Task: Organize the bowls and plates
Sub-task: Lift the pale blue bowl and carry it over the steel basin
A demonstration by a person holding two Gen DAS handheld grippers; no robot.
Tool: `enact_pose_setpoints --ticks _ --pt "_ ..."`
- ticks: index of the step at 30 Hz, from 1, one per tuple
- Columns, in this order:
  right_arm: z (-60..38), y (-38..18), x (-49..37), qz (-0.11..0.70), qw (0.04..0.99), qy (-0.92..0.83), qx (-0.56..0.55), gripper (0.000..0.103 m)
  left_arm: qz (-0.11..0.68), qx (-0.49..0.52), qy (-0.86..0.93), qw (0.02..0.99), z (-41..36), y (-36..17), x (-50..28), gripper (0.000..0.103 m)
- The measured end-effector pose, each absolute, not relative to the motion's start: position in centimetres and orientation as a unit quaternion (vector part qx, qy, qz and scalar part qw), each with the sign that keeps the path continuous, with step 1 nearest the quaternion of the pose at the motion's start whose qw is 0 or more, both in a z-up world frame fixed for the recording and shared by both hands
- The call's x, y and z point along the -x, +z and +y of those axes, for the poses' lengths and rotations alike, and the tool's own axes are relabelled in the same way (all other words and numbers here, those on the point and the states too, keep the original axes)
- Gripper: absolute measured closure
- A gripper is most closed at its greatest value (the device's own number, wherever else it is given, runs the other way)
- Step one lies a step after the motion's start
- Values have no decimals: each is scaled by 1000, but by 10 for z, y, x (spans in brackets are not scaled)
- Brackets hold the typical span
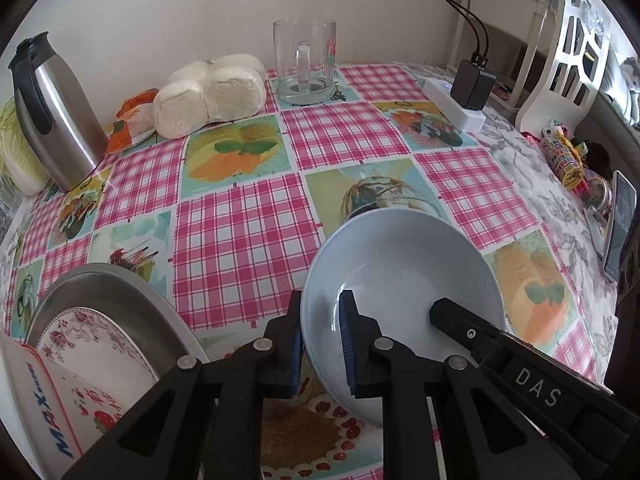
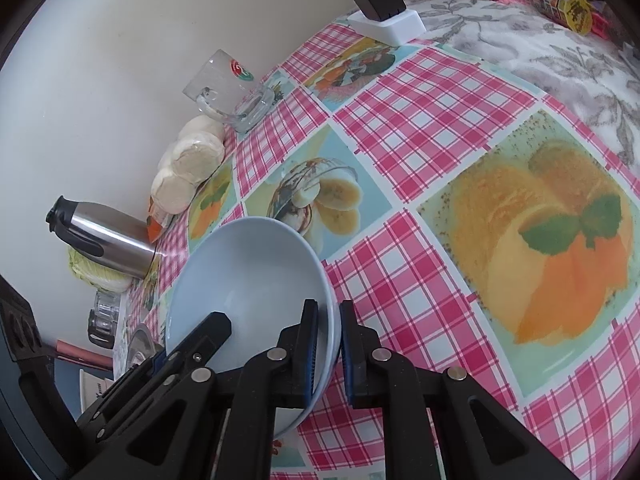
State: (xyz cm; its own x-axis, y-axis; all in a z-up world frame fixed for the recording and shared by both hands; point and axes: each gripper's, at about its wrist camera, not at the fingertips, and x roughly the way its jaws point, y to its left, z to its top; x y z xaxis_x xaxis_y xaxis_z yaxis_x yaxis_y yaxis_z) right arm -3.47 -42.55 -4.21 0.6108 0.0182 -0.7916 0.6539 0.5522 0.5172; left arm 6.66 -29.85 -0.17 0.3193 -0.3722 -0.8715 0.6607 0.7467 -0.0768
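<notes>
Bowl: pale blue bowl tilted off the checked tablecloth, caught between our two grippers.
Left gripper: clamped on the bowl's left rim, one pad inside, one outside.
Right gripper: pinched tight on the opposite rim.
Relation: stacked steel dish and floral plate lie left of the bowl, nearer our left hand.
Next: we judge a leftward carry.
</notes>
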Motion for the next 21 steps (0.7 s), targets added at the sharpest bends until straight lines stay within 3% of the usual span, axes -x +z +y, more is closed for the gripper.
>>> enact_pose_setpoints --ticks 7,21 --pt "-424 -28 41 381 788 -202 -439 90 469 -144 -333 805 -293 20 -64 86" --pt "-380 68 49 303 842 -184 -406 90 394 -116 -332 849 -243 115 -51 85"
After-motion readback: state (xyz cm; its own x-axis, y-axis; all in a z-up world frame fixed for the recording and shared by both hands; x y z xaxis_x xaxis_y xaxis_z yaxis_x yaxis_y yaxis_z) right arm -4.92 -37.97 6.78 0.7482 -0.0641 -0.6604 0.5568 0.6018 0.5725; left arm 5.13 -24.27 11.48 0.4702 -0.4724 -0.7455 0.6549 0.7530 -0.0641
